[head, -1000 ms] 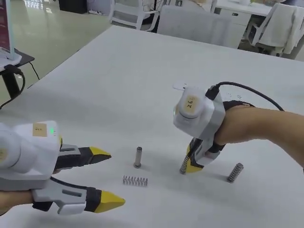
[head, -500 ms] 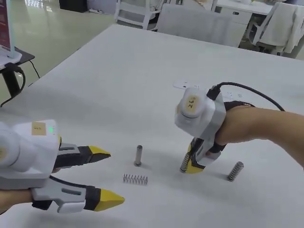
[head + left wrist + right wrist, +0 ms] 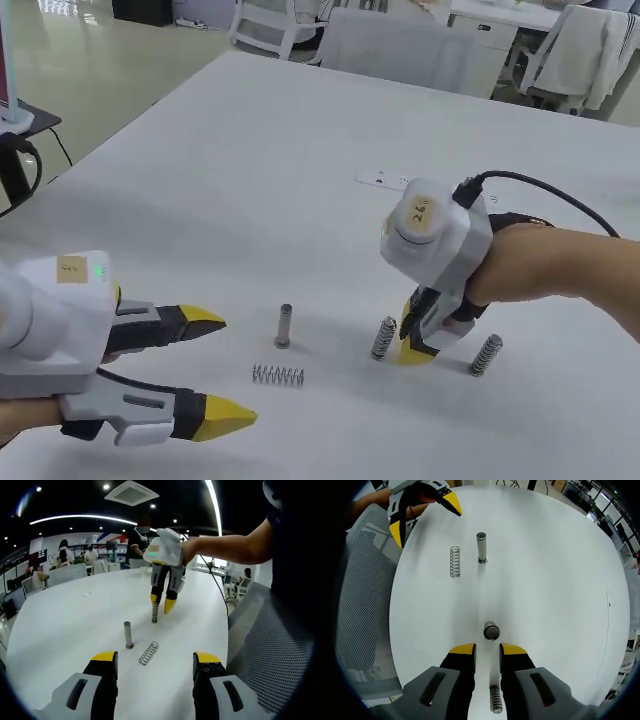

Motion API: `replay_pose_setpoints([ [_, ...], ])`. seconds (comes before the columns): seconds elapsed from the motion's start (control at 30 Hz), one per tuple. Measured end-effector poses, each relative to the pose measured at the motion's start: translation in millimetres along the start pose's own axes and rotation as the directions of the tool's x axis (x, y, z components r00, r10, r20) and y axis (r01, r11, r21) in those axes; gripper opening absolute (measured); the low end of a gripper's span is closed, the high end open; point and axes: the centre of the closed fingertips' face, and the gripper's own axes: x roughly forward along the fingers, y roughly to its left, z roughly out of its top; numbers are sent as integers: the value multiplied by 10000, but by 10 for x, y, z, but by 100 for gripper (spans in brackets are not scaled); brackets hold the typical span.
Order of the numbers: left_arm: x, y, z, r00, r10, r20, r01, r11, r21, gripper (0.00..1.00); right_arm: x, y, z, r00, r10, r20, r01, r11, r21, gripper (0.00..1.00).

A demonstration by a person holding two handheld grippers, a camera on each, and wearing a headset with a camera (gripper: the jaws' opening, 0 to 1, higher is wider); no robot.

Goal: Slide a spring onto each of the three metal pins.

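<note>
Already, in the head view, two pins wear coiled-wire springs: first sprung pin (image 3: 384, 338) and second sprung pin (image 3: 486, 354), right of the bare pin (image 3: 284, 326), a smooth steel cylinder. The loose spring (image 3: 278, 375) lies beside it, not yet fitted.

Left gripper view: the left gripper (image 3: 155, 657) gapes empty toward it.

Right gripper view: the right gripper (image 3: 488, 650) is narrowly parted, empty.

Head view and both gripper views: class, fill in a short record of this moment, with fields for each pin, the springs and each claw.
pin A: upright, spring on it
pin B: spring on it
bare pin: upright, no spring
loose spring: lying flat on the table, near the bare pin, not touching it
left claw: open, empty, pointing towards the loose spring
right claw: slightly open, empty, tips down beside pin A
left to do: one spring to fit
</note>
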Motion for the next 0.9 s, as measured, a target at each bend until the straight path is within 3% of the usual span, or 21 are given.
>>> replay_pose_setpoints([
  [0.37, -3, 1, 10, 10000, -14, 18, 14, 10000, 38, 55, -50, 161, -34, 9997, -85, 246, 81, 9999, 142, 17],
  [0.9, -4, -25, 9, 10000, -43, 3, 43, 10000, 64, 55, -65, 454, 112, 9969, 130, 775, -128, 9999, -37, 17],
])
